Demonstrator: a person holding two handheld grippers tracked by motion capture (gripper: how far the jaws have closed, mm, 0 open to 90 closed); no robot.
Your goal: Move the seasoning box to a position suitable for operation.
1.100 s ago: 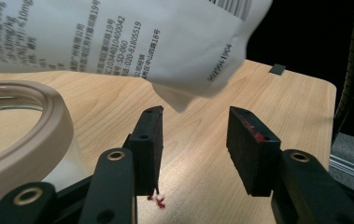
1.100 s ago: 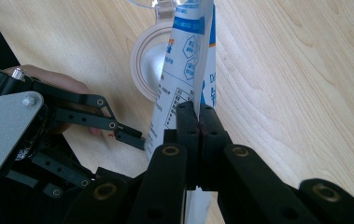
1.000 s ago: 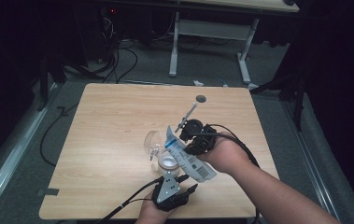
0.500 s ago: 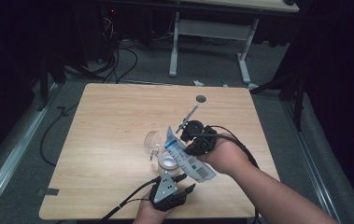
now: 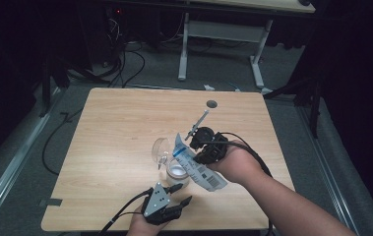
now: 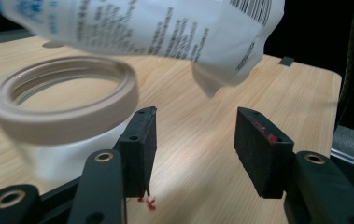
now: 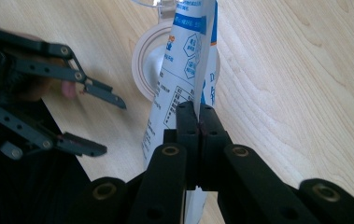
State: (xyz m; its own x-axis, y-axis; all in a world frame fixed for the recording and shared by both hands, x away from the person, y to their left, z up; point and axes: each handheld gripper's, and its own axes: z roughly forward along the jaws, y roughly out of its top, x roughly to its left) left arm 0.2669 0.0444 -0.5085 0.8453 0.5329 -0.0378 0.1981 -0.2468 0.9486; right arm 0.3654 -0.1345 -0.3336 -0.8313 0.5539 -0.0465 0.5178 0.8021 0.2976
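Observation:
A clear jar (image 5: 176, 172) with a white rim stands near the table's front, its hinged lid (image 5: 161, 149) swung open to the left. My right gripper (image 5: 204, 147) is shut on a white printed pouch (image 5: 196, 167), which is tilted with its top end over the jar mouth (image 7: 149, 56). The pouch (image 7: 186, 60) runs up from between the closed jaws of the right gripper (image 7: 197, 108). My left gripper (image 5: 184, 192) sits at the front edge, just short of the jar (image 6: 62, 100). Its jaws have just been opening, and the left gripper (image 6: 195, 112) holds nothing; the pouch (image 6: 165, 28) hangs above it.
The wooden table (image 5: 115, 128) has bare board to the left and at the back, with a small round hole (image 5: 211, 103) near its far edge. Cables (image 5: 125, 73) and a desk frame (image 5: 184, 49) lie on the floor beyond.
My left gripper has drawn a little to the left along the front edge and its jaws stand wider apart. The right gripper and the pouch have kept still.

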